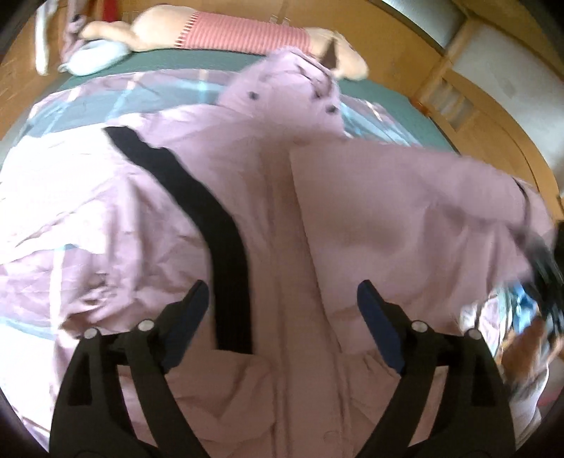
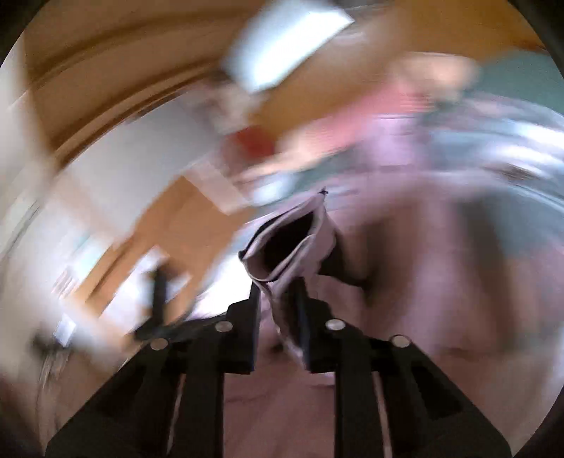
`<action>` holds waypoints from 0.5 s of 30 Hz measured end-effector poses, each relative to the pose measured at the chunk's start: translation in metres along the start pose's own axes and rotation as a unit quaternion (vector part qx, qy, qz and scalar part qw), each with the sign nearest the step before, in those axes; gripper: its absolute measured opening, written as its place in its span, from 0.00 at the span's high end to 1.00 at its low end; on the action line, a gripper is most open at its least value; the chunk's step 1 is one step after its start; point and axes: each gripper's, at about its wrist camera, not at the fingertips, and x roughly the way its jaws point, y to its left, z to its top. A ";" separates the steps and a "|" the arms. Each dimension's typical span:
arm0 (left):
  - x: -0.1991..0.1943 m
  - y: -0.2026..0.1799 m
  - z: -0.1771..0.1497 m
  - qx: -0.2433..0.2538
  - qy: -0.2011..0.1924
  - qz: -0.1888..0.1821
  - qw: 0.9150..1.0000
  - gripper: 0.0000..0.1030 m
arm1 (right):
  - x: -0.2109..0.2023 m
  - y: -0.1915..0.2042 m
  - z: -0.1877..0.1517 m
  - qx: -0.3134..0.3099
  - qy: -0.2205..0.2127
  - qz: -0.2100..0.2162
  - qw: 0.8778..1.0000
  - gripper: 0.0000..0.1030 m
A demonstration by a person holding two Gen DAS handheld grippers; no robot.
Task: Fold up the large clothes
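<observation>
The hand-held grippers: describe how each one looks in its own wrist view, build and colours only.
The left hand-held gripper has two black plastic arms with slot cut-outs, silver round pivot pins and dark blue pads on its fingers. The right hand-held gripper has the same black frame, slots and silver pins; its pads look black in the blurred view. No cables or sleeves show.

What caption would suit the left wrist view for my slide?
Open left gripper above a pink hooded coat with a black stripe, spread on a bed beside a plush toy.
</observation>
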 end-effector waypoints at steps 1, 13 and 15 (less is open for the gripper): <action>-0.008 0.011 0.000 -0.016 -0.010 0.007 1.000 0.09 | 0.018 0.018 -0.005 -0.025 0.025 0.032 0.999 0.37; -0.038 0.108 -0.011 -0.180 -0.001 -0.061 0.982 0.03 | 0.036 0.002 -0.012 0.033 0.051 -0.002 0.998 0.07; -0.039 0.108 -0.011 -0.174 -0.002 -0.053 0.983 0.03 | 0.041 -0.015 -0.014 0.070 0.066 -0.021 0.995 0.07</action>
